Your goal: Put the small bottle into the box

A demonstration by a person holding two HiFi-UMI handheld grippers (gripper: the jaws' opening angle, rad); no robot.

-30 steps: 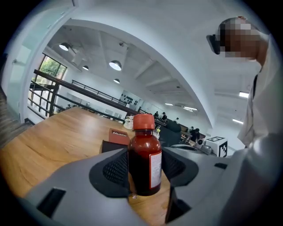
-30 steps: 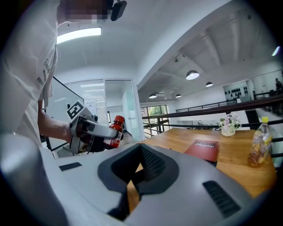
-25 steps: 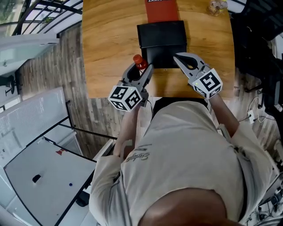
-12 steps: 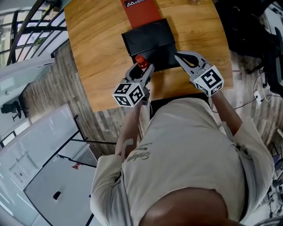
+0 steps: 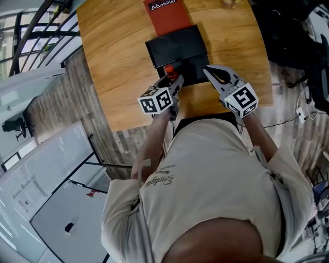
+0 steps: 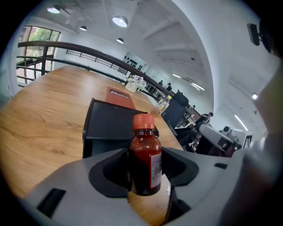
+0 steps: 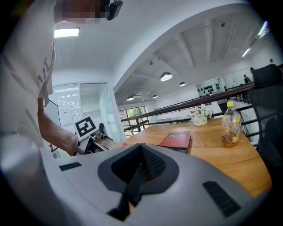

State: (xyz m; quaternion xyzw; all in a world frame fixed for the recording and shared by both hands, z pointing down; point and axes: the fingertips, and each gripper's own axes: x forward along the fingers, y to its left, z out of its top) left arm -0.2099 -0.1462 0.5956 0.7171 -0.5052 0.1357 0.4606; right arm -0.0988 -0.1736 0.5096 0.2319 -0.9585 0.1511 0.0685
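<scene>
A small dark-red bottle (image 6: 145, 164) with an orange cap (image 5: 168, 70) stands upright between the jaws of my left gripper (image 6: 143, 187), which is shut on its body. The black box (image 5: 177, 51) lies open on the wooden table (image 5: 118, 61), lid tilted up at the far side. In the head view the left gripper (image 5: 175, 81) holds the bottle at the box's near left corner (image 6: 95, 132). My right gripper (image 5: 208, 69) is at the box's near right edge, jaws closed together with nothing between them (image 7: 132, 190).
A red booklet (image 5: 165, 13) lies just beyond the box, also visible as a red booklet (image 7: 177, 140) in the right gripper view. A plastic drink bottle (image 7: 231, 126) and a flower vase (image 7: 200, 117) stand farther off. The table's near edge (image 5: 154, 120) is close to my body.
The left gripper has carried the bottle right and forward, from beside the box's left corner to over its near edge. The right gripper has stayed about where it was.
</scene>
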